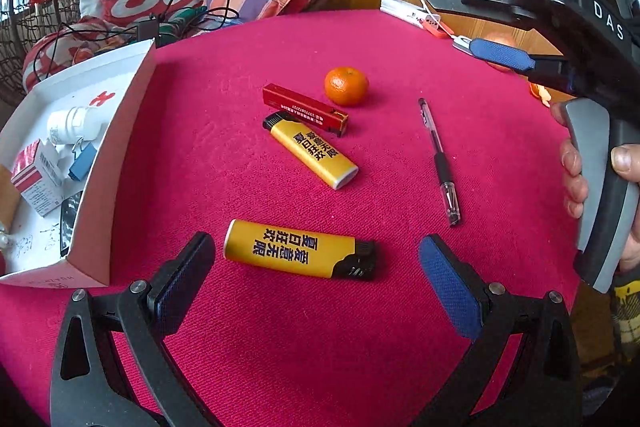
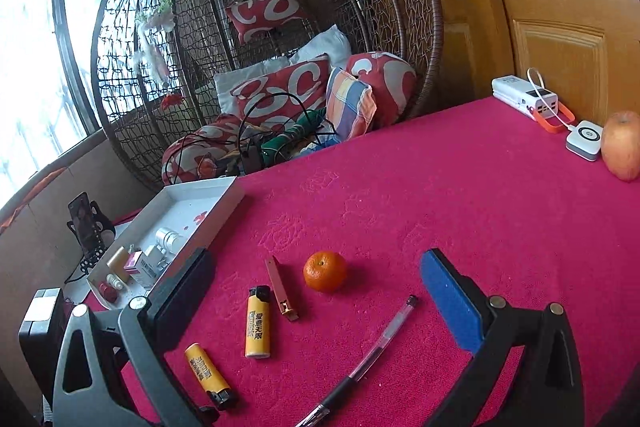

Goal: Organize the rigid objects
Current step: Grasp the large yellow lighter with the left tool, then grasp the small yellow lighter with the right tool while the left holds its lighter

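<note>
On the red tablecloth lie two yellow lighters, a red lighter, a pen and a mandarin. My left gripper (image 1: 316,267) is open, its fingers either side of the near yellow lighter (image 1: 300,254), not touching it. The second yellow lighter (image 1: 312,153) and the red lighter (image 1: 306,109) lie further off, the mandarin (image 1: 346,85) behind them, the pen (image 1: 439,161) to the right. My right gripper (image 2: 316,279) is open and empty, held above the table; it also shows in the left wrist view (image 1: 472,21). It sees the pen (image 2: 360,359), both yellow lighters (image 2: 257,323) (image 2: 208,373) and the mandarin (image 2: 325,271).
A white open box (image 1: 120,147) with a pill bottle, a medicine carton and a clip stands at the table's left edge. A power bank (image 2: 524,97), a small white charger (image 2: 585,140) and an apple (image 2: 622,147) sit at the far right. A wicker hanging chair with cushions stands behind.
</note>
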The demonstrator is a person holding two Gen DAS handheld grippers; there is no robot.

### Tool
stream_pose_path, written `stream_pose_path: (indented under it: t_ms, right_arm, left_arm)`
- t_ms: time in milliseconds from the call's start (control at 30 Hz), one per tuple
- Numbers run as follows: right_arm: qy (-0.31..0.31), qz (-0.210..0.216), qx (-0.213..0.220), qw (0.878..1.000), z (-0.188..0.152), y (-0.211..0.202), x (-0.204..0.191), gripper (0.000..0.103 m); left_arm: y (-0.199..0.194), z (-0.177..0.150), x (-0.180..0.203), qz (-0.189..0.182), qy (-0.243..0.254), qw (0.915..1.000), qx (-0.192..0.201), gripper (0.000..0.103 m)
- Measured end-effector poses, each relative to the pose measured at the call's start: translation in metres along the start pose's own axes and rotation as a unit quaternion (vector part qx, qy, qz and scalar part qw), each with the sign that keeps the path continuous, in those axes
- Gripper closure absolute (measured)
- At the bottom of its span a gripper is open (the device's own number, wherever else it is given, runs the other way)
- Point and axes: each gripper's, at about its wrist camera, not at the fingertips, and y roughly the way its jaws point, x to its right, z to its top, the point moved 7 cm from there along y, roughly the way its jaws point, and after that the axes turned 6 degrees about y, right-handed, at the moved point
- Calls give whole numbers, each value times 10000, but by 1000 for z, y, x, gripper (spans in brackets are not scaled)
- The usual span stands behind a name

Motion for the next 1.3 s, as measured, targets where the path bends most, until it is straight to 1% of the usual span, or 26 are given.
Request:
stream_pose_path:
  t_ms: [67,100,133,167,200,300,367,400,433,467,600,700,800,833,867,900,933,1000,1100,1167,1233,1300]
  right_arm:
    - [-147,125,-173,9997,-9,2,-6,1]
    - [-214,199,-277,9992,-13,5,-9,2]
    - [-263,269,-375,9986,-17,8,-12,3]
    - [-332,333,-479,9977,-22,10,-16,3]
    - [-426,390,-578,9967,-27,13,-21,3]
    - [-757,472,-872,9922,-40,21,-33,3]
    - [-864,503,-1098,9889,-48,28,-38,11]
    - [-876,528,-1278,9865,-53,35,-39,25]
    - [-886,529,-1484,9835,-59,42,-40,44]
    - [-907,514,-1657,9807,-66,48,-41,48]
    - [-1123,442,-1902,9743,-81,64,-55,48]
    - [-1352,102,-1860,9732,-82,77,-60,49]
    - [-1588,-98,-1792,9709,-80,87,-64,49]
    - [-1664,-134,-1788,9696,-79,88,-65,52]
    - [-1747,-185,-1772,9684,-79,88,-66,59]
    - [-1771,-156,-1779,9679,-80,87,-66,77]
    - [-1704,-63,-1793,9689,-80,85,-67,80]
    - [-1535,100,-1748,9725,-79,79,-66,80]
    - [-1309,332,-1564,9784,-71,64,-69,81]
    - [-1239,429,-1391,9816,-61,54,-74,84]
    - [-1174,542,-1234,9839,-51,43,-80,92]
    - [-1144,648,-1074,9855,-43,33,-87,92]
  left_arm:
    - [7,-1,0,12,-4,9999,-152,0]
    - [9,-2,-1,-45,-51,9998,-189,1]
    - [10,-2,-3,-90,-89,9997,-216,8]
    - [10,-3,-6,-36,-74,9997,-219,19]
    - [8,-3,-9,26,-10,9997,-224,19]
    - [5,-8,-11,-97,122,9996,-239,19]
    - [1,-11,-14,-84,118,9996,-231,19]
    - [-1,-14,-16,-66,109,9997,-227,19]
    - [-3,-16,-17,-70,87,9997,-218,20]
    - [-5,-19,-19,-91,42,9997,-205,20]
    - [-15,-26,-26,-137,-162,9997,-136,20]
    - [-19,-27,-30,-148,-266,9995,-87,20]
    - [-24,-26,-30,-156,-298,9994,-11,20]
    - [-27,-25,-30,-151,-302,9994,26,20]
    - [-30,-24,-30,-136,-307,9994,72,20]
    - [-33,-23,-31,-99,-323,9993,133,20]
    - [-37,-23,-32,-69,-347,9992,189,20]
    - [-44,-19,-35,-37,-398,9987,301,20]
    - [-56,-14,-38,47,-441,9979,466,20]
    - [-63,-10,-40,98,-460,9972,573,20]
    - [-71,-8,-41,141,-460,9967,652,20]
    - [-77,-7,-43,179,-475,9960,731,20]
